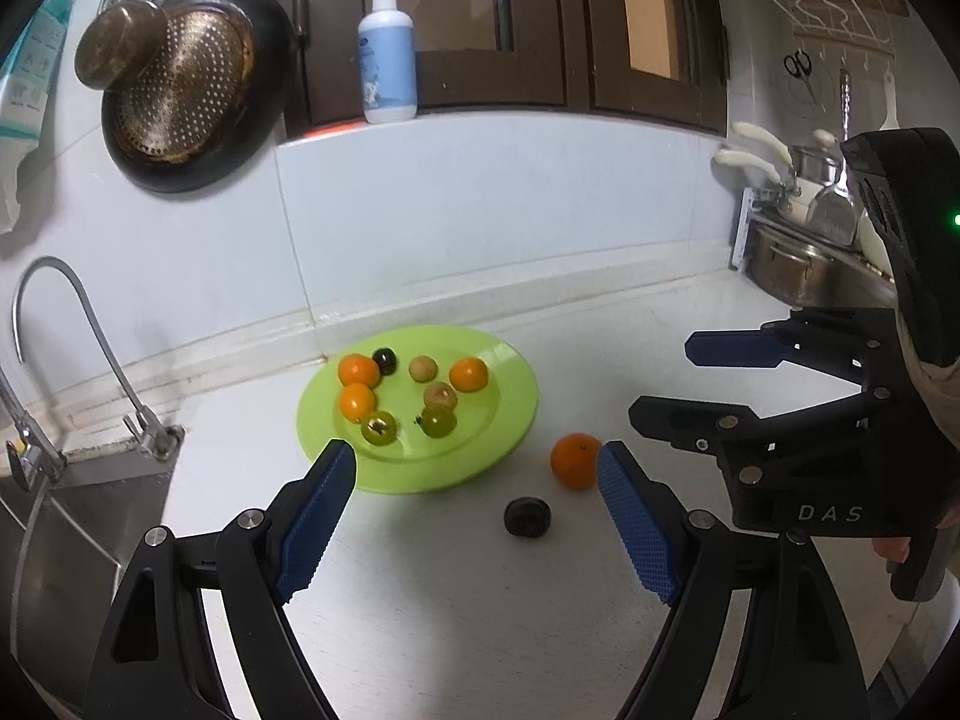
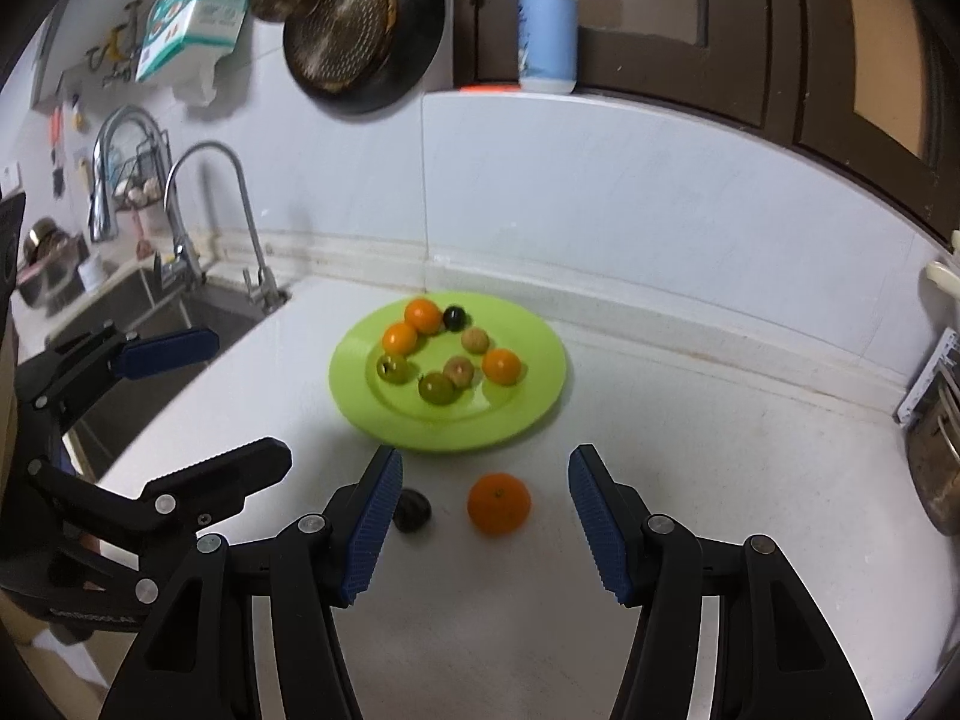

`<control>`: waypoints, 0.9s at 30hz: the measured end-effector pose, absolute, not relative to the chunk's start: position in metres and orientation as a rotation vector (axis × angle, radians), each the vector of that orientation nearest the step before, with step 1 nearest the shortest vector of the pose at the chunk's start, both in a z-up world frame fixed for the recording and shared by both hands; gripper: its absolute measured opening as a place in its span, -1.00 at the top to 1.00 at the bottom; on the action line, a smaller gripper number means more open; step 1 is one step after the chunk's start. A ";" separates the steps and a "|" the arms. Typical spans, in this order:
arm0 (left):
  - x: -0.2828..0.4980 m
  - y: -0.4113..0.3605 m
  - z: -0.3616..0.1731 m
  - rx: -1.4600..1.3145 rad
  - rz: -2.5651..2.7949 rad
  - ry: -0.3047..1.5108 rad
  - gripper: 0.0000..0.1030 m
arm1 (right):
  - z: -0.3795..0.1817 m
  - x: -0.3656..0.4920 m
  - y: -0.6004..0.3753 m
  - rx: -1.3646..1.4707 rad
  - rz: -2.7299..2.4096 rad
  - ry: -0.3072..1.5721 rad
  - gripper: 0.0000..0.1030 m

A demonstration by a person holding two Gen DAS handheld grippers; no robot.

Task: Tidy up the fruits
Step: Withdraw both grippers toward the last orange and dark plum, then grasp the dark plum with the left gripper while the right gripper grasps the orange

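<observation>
Fruits on the plate: eight small pieces, orange, green, tan and one dark, sit in a loose ring on the green plate [image 2: 540, 402], which lies on the white counter [image 2: 690, 450] near the back wall; we take the plate as the gathering place.
Fruits left out: an orange [image 2: 499, 503] and a dark fruit [image 2: 413, 511] rest on the counter just in front of the plate, side by side but apart; we judge these are what remains to move.
Right tool [image 2: 485, 516]: spread, holding nothing, with the orange lying between its blue pads, untouched; it looks lined up for that fruit.
Left tool [image 1: 474, 516]: spread wide and empty, with the dark fruit ahead between its fingers.
Hard to make out: we cannot name the dark fruit or the tan and green ones; they are too small.
Cut off: each tool's far finger hides part of the counter, and the sink [image 2: 144, 312] is only partly shown.
</observation>
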State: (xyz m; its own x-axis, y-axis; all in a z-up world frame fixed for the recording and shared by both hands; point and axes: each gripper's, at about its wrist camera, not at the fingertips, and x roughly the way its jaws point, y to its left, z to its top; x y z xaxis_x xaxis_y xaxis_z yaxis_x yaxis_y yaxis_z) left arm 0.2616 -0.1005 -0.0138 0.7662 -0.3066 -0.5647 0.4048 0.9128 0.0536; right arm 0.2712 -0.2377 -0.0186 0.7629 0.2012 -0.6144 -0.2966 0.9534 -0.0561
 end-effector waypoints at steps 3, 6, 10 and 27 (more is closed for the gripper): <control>0.264 -0.105 -0.025 0.185 -0.389 0.599 -0.60 | -0.027 0.273 -0.240 -0.170 0.285 0.665 -0.14; 0.267 -0.109 -0.036 0.186 -0.383 0.626 -0.60 | -0.038 0.277 -0.241 -0.186 0.300 0.687 -0.14; 0.271 -0.113 -0.053 0.201 -0.382 0.665 -0.59 | -0.053 0.283 -0.242 -0.214 0.318 0.720 -0.14; 0.304 -0.127 -0.096 0.191 -0.414 0.816 -0.27 | -0.099 0.310 -0.246 -0.224 0.378 0.815 -0.14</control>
State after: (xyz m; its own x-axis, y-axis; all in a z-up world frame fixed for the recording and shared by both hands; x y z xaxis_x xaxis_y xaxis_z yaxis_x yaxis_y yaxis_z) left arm 0.3040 -0.1271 -0.0962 0.6105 -0.2842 -0.7393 0.4290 0.9033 0.0070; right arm 0.3101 -0.2464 -0.0990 0.6245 0.2410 -0.7430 -0.4111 0.9102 -0.0502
